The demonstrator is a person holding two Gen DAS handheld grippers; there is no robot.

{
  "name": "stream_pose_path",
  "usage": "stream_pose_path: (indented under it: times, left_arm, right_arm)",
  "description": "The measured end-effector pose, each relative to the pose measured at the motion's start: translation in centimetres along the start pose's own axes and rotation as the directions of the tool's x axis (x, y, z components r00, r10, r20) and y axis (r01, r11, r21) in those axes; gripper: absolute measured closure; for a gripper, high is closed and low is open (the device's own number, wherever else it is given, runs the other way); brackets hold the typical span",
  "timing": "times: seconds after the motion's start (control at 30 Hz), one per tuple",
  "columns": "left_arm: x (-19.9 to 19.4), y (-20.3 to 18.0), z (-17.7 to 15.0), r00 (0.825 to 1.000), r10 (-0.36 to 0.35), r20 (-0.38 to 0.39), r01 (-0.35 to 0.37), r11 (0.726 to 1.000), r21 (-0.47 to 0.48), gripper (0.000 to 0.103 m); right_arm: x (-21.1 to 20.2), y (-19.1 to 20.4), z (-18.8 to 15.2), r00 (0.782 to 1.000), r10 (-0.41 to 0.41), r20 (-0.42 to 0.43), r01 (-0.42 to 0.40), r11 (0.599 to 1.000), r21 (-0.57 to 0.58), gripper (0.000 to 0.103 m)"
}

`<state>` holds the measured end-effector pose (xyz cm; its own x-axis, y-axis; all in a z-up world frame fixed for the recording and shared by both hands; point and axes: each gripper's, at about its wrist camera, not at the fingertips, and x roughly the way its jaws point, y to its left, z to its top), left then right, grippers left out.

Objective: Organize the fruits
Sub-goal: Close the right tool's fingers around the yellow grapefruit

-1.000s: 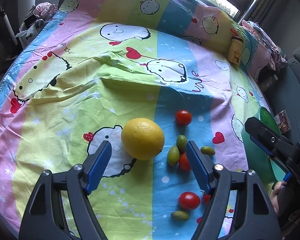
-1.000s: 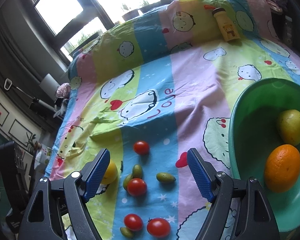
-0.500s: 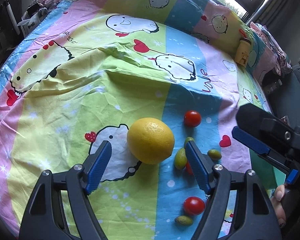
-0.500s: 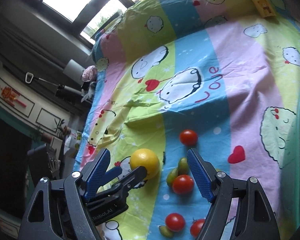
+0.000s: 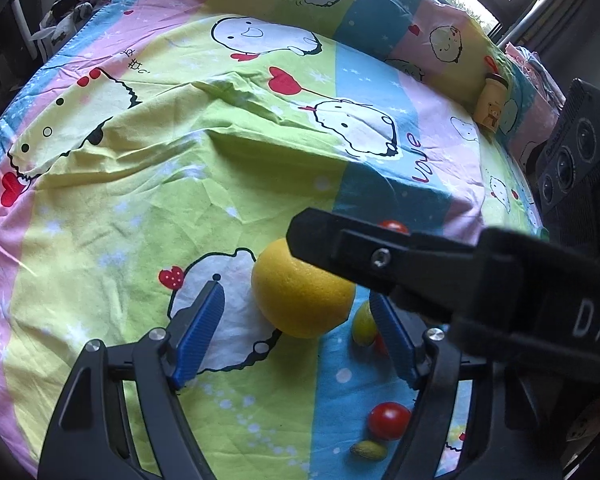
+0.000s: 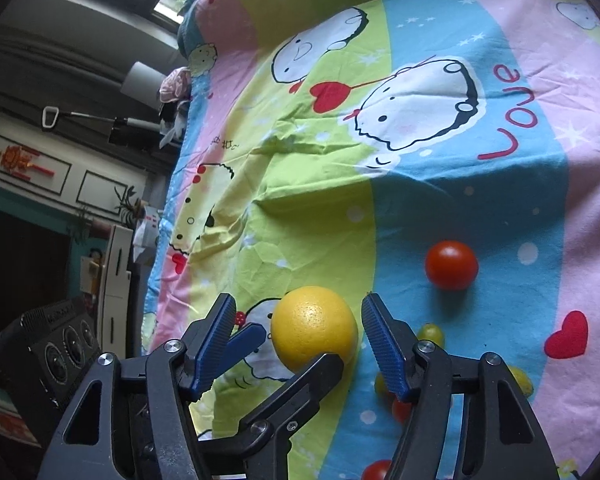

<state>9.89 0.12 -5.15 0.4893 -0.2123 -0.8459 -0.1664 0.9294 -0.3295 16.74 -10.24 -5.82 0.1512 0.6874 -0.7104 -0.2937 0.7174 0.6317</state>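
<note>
Left wrist view: the left gripper points steeply down at the bedsheet. Its jaws stand apart, with the yellow fruit lying on the sheet between the blue pads; a gap shows between the left pad and the fruit, and the right pad is partly hidden, so no pad is seen pressing. The fruit is nearly round, and its slightly longer axis appears to run across the picture. The right gripper crosses the picture from the right, one black finger lying over the top of the fruit. Small green fruits lie just beside the yellow fruit on the right. One tomato lies nearer the camera, another shows beyond the black finger. A small bottle lies far off near the raised edge of the bed.

Right wrist view: the right gripper also points down at the yellow fruit. Its jaws have just been closing and are apart, with the fruit between them and gaps visible on both sides. The left gripper reaches in from below, its black finger touching or overlapping the near side of the fruit. A tomato lies well apart to the right on the blue stripe. Green fruits lie behind the right finger.
</note>
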Motion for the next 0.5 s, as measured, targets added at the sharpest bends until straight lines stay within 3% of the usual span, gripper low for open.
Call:
stream_pose_path:
  times: [0.17, 0.27, 0.43, 0.5]
  left_arm:
    - [1.0, 0.2, 0.0, 1.000, 0.005, -0.027, -0.005, 1.000, 0.005, 0.032]
    - [1.2, 0.6, 0.1, 0.998, -0.044, -0.048, 0.043, 0.999, -0.024, 0.037]
    - [1.3, 0.1, 0.0, 0.999, -0.035, -0.034, 0.036, 0.999, 0.013, 0.038]
    - [1.4, 0.0, -0.1, 0.998, -0.057, -0.035, 0.058, 0.998, 0.020, 0.046]
  right_arm:
    - [0.7, 0.0, -0.1, 1.000, -0.012, -0.019, 0.012, 1.000, -0.012, 0.041]
    - [0.8, 0.0, -0.1, 0.999, -0.032, -0.021, 0.031, 0.999, -0.019, 0.041]
    - [1.0, -0.3, -0.2, 0.999, -0.045, -0.025, 0.044, 0.999, -0.019, 0.041]
    - [1.4, -0.4, -0.4, 0.997, -0.059, -0.042, 0.058, 0.998, -0.020, 0.042]
